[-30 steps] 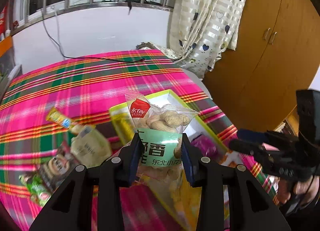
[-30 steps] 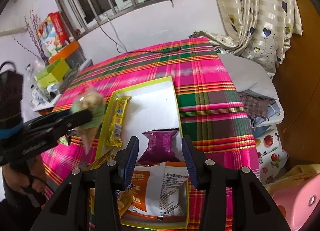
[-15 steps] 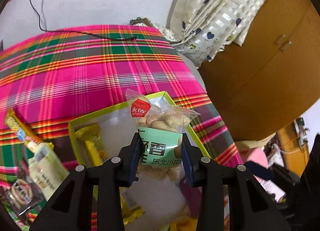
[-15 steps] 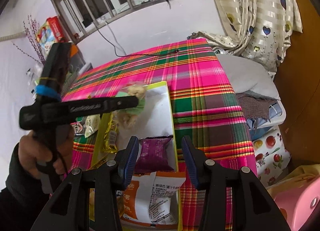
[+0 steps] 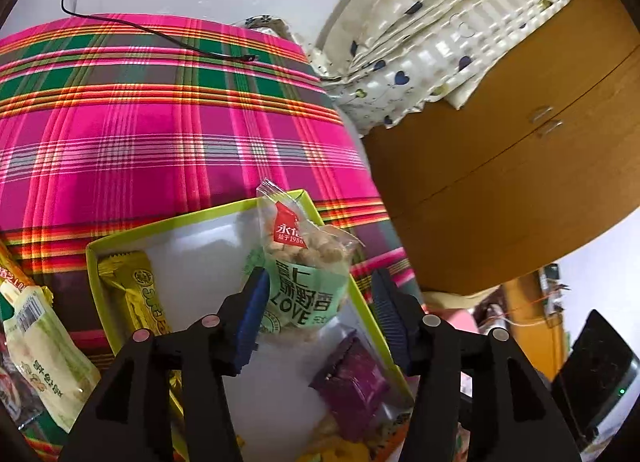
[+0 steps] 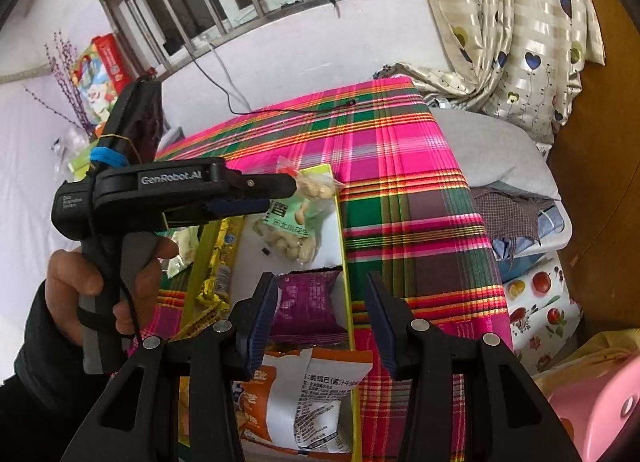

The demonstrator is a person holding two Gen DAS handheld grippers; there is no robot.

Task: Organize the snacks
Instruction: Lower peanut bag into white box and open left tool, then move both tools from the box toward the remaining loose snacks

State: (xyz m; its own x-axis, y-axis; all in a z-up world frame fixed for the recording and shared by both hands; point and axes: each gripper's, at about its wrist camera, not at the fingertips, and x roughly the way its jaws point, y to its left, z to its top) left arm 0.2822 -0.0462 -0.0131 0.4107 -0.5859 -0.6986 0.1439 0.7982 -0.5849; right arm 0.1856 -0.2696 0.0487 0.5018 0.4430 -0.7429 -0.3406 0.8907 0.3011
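**A:** In the left wrist view, why does the left gripper (image 5: pixel 318 312) sit over the box (image 5: pixel 168 224)?

**B:** It looks placed to drop its snack there. Its jaws stand wide apart, and the peanut bag (image 5: pixel 308 282) lies between them, leaning on the left pad and clear of the right one, so I judge it released. The bag sits inside the box by the far right wall, apart from the yellow bar (image 5: pixel 134 294) along the left wall and the purple packet (image 5: pixel 352 382) nearer the camera.

**A:** And what stays outside?

**B:** A pale green pouch (image 5: pixel 44 346) lies on the plaid cloth (image 5: pixel 160 134), left of the box, likely waiting its turn.

**A:** The right wrist view?

**B:** The right gripper (image 6: pixel 320 322) hangs spread and empty above the purple packet (image 6: pixel 308 308) and an orange-and-white bag (image 6: pixel 304 398), probably keeping out of the way. Beyond, the left gripper (image 6: pixel 276 192) reaches in sideways over the peanut bag (image 6: pixel 296 222), which rests on the box floor.
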